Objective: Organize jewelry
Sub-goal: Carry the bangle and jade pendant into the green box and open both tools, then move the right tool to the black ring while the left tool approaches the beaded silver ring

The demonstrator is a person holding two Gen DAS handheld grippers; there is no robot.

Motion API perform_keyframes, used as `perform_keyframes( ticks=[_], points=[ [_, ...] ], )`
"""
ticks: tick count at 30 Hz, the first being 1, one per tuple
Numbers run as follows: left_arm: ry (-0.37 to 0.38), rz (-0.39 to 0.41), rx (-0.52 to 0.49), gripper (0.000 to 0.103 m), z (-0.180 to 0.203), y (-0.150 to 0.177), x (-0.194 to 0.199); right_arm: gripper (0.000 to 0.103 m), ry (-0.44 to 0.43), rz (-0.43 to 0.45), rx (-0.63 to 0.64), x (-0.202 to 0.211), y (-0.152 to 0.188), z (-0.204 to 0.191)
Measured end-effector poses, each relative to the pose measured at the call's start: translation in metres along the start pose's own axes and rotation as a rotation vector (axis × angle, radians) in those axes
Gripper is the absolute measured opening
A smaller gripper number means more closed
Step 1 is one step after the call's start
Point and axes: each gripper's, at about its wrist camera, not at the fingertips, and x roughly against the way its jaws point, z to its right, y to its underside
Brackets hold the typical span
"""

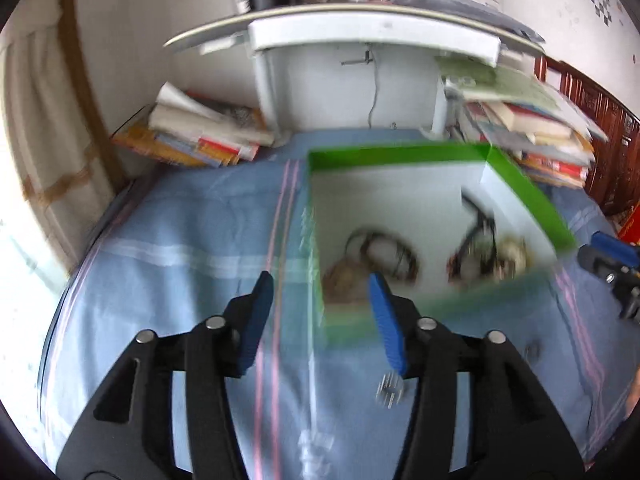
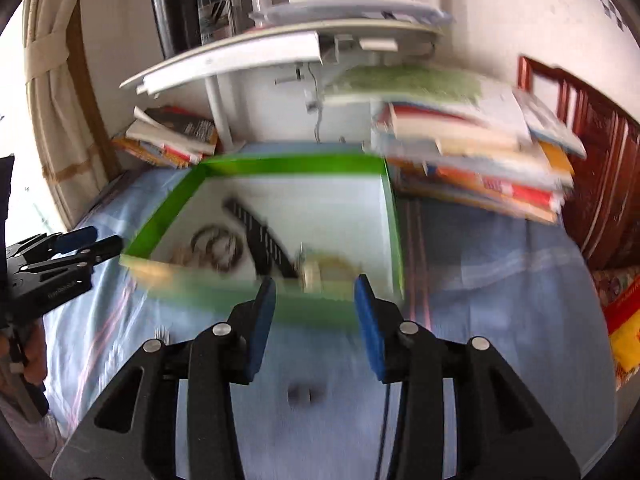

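A green box [image 1: 400, 156] with a white inside lies on the blue striped cloth. It holds dark bracelets [image 1: 380, 256], a black strap [image 1: 476, 232] and a gold piece [image 1: 510, 252]. My left gripper [image 1: 321, 278] hangs open over the box's near left corner with nothing between its blue fingers. A small silvery piece [image 1: 390, 390] lies on the cloth under its right finger. In the right wrist view my right gripper [image 2: 315, 281] is open and empty above the near wall of the box [image 2: 292, 164], close to the gold piece [image 2: 320, 268]. A small dark piece [image 2: 300, 394], blurred, lies on the cloth beneath it.
Stacks of books sit left [image 1: 200, 136] and right [image 2: 480, 160] of the box, under a white shelf [image 1: 360, 36] carrying bottles. A wooden headboard [image 2: 592, 160] stands at the far right. Each gripper shows in the other's view: left gripper [image 2: 108, 239], right gripper [image 1: 590, 246].
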Motion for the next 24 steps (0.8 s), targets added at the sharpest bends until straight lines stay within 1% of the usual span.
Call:
perform_keyframes(
  ticks=[1, 2, 4, 7, 9, 10, 14, 17, 18, 19, 21, 24],
  points=[
    [0.002, -0.012, 0.003, 0.052, -0.002, 0.009, 0.001, 0.041, 0.001, -0.020, -0.002, -0.001, 0.008, 0.000],
    [0.010, -0.038, 0.010, 0.055, -0.003, 0.022, 0.001, 0.041, 0.003, -0.053, -0.001, -0.005, 0.020, 0.000],
    [0.021, -0.097, 0.023, 0.059, -0.002, 0.044, -0.003, 0.041, 0.000, -0.087, 0.004, -0.010, 0.033, -0.002],
    [0.042, -0.137, 0.021, 0.063, 0.004, 0.064, -0.009, 0.042, -0.023, -0.127, 0.024, -0.021, 0.046, -0.010],
    [0.055, -0.156, 0.013, 0.068, 0.011, 0.071, -0.014, 0.048, -0.020, -0.138, 0.040, -0.027, 0.051, -0.016],
    [0.058, -0.161, 0.007, 0.068, 0.015, 0.073, -0.016, 0.049, -0.013, -0.141, 0.049, -0.031, 0.052, -0.019],
    [0.068, -0.171, -0.020, 0.069, 0.028, 0.075, -0.025, 0.049, 0.012, -0.154, 0.072, -0.046, 0.052, -0.029],
    [0.071, -0.176, -0.021, 0.069, 0.034, 0.073, -0.033, 0.049, 0.035, -0.151, 0.094, -0.050, 0.052, -0.032],
    [0.074, -0.175, -0.018, 0.069, 0.035, 0.071, -0.035, 0.048, 0.028, -0.151, 0.107, -0.051, 0.053, -0.035],
    [0.075, -0.175, -0.016, 0.069, 0.036, 0.070, -0.037, 0.038, 0.020, -0.154, 0.118, -0.053, 0.054, -0.037],
    [0.088, -0.173, -0.009, 0.069, 0.038, 0.068, -0.041, 0.029, 0.016, -0.162, 0.131, -0.054, 0.054, -0.040],
    [0.102, -0.176, 0.004, 0.069, 0.036, 0.066, -0.046, 0.029, 0.020, -0.158, 0.136, -0.054, 0.054, -0.041]
  ],
)
